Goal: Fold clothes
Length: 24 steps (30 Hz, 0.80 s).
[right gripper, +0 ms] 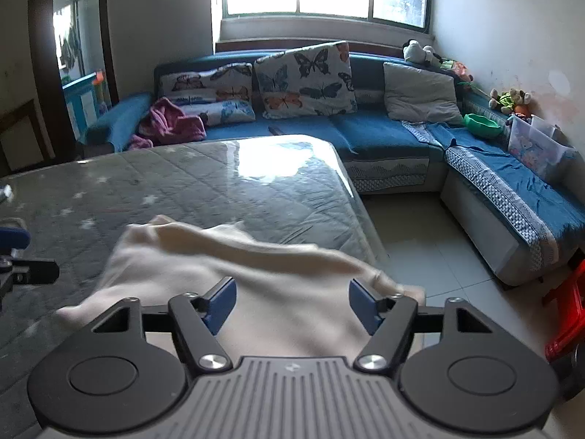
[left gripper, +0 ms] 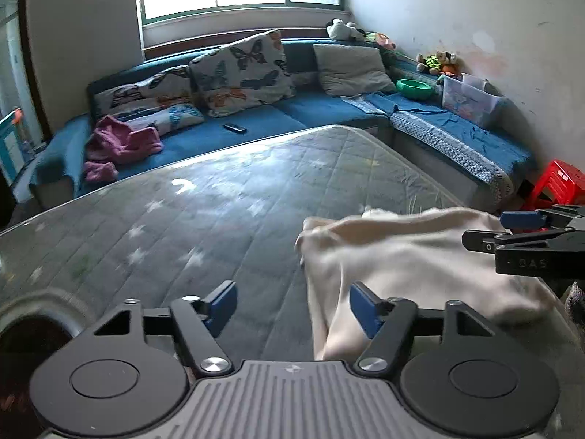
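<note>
We are working at the first step: one cream garment [left gripper: 409,267] is lying bunched and blurred at the near right corner of the quilted table [left gripper: 204,226]. Left gripper [left gripper: 292,309] and right gripper [right gripper: 290,305] are both standing spread, pinching nothing. Next, we judge, each needs an edge to pull the cloth flat. Count: one garment, two grippers.
</note>
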### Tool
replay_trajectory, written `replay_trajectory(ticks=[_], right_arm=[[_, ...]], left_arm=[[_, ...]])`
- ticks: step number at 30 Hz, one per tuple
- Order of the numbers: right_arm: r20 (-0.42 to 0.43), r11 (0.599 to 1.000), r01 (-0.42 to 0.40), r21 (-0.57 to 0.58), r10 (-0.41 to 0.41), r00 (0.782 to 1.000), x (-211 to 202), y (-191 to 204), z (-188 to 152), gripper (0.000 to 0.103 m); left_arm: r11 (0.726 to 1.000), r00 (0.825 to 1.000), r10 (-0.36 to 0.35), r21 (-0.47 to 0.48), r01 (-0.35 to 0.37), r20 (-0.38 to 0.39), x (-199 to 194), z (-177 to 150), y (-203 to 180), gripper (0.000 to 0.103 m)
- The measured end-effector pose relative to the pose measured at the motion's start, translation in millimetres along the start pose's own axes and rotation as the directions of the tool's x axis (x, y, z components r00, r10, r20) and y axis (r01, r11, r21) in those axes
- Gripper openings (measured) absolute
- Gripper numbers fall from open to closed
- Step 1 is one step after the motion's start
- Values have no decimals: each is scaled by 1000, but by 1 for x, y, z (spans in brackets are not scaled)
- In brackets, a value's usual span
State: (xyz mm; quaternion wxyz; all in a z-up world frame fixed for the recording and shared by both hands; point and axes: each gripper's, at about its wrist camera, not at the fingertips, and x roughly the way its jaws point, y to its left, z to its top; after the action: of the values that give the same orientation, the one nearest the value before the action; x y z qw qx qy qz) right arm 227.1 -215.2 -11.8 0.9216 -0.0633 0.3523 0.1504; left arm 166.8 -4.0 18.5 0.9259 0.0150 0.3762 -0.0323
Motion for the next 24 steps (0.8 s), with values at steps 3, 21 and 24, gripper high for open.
replay_trajectory(ticks=[3,21,24], right_arm=[[-20,1000,7,-13,-7,1000,26,-12,11,66],[3,995,-98,-27,98,995,36,-22,26,8],[94,994,-104,-33,106,990,6,-15,38,8]], left_arm=[[999,999,-32,9,33,-14,28,13,-7,62],[994,994,-111,-20,111,-1,63,26,-5,5],[992,992,-118,-42,120,48,44,31,0,5]])
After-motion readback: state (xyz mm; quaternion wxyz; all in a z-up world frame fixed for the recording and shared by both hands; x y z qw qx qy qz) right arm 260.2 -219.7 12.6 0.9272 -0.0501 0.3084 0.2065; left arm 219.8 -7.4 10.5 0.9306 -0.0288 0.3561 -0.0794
